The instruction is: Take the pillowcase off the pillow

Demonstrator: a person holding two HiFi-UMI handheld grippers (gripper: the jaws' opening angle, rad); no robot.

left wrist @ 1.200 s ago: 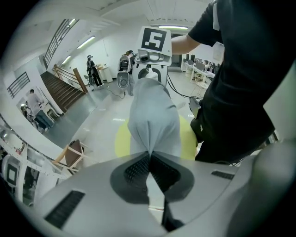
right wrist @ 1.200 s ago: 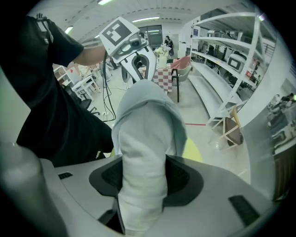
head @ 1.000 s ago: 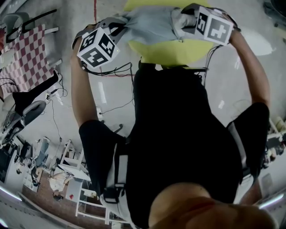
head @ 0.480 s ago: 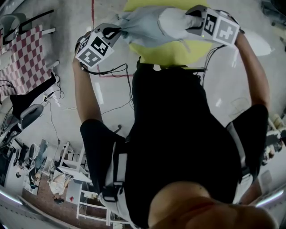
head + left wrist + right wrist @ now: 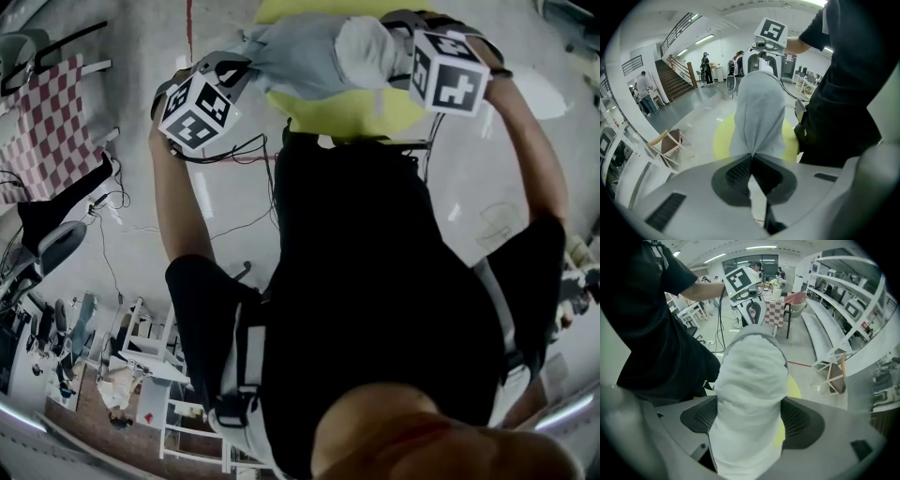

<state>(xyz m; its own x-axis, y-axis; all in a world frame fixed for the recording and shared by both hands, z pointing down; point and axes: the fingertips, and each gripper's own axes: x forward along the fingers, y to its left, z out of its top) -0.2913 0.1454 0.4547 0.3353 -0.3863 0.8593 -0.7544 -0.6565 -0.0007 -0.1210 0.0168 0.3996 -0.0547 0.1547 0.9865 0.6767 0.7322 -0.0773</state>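
A pillow in a grey pillowcase hangs between my two grippers above a round yellow mat. My left gripper is shut on a pinch of the grey pillowcase, which stretches away from its jaws. The pillow's bare white end sticks out of the case at my right gripper. In the right gripper view that white end fills the gap between the jaws, which have just been opening wide, and it only brushes the pads.
A person in black stands right behind the pillow. On the floor lie cables; a red-checked table and a chair stand at the left. Shelving, a folded wooden chair and stairs with people are farther off.
My right gripper's cube has turned and shifted toward the pillow. More of the white pillow end shows beside it. The left gripper has shifted slightly, still holding the case.
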